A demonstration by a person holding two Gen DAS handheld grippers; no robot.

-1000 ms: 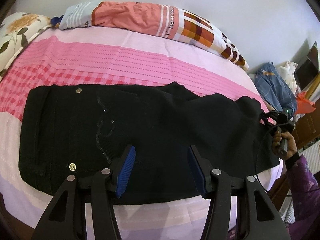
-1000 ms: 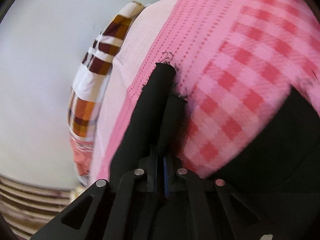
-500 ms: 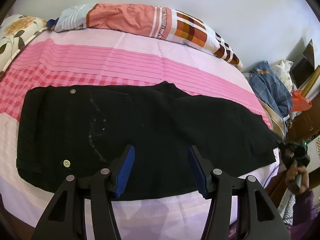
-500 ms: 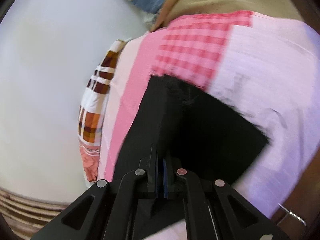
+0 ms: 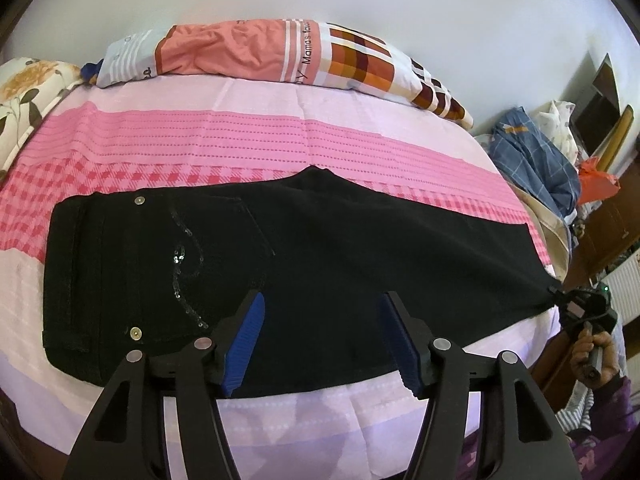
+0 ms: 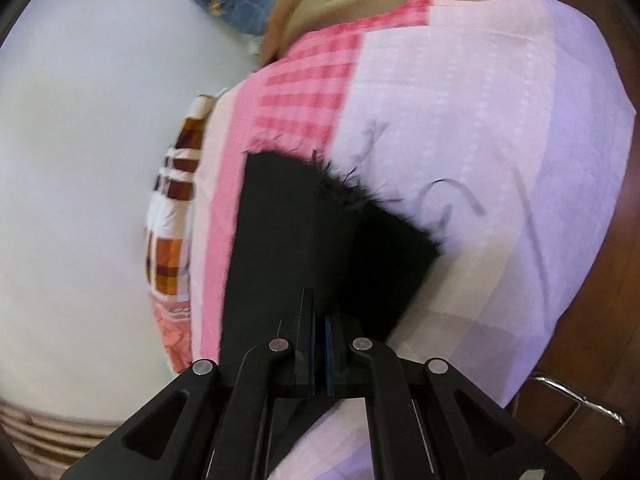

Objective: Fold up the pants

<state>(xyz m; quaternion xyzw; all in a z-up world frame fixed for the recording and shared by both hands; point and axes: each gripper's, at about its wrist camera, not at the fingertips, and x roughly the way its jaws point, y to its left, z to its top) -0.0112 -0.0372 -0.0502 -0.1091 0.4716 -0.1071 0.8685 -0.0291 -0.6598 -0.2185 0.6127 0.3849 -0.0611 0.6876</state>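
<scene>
Black pants (image 5: 320, 260) lie flat across the pink striped bedsheet (image 5: 240, 140), waistband at the left with sequins and metal studs, legs stretched to the right. My left gripper (image 5: 322, 300) hovers over their near edge, its blue pads (image 5: 248, 328) apart and opening, pressing on nothing. At the bed's right edge my right gripper (image 5: 554, 294), held in a hand (image 5: 592, 356), is shut on the near corner of the leg end. In the right wrist view the frayed hem (image 6: 344, 184) spreads out ahead of that shut gripper (image 6: 320, 300), with black cloth running between its pads.
A rolled orange and checked quilt (image 5: 280, 52) lies along the bed's far side, a floral pillow (image 5: 24, 92) at far left. Clothes (image 5: 536, 160) are piled beyond the bed's right end, near wooden furniture (image 5: 608, 224). The bed's near edge lies just below the pants.
My right gripper has drawn the leg end out to the right and toward the near edge, so the legs lie longer and flatter. My left gripper's jaws stand slightly wider.
</scene>
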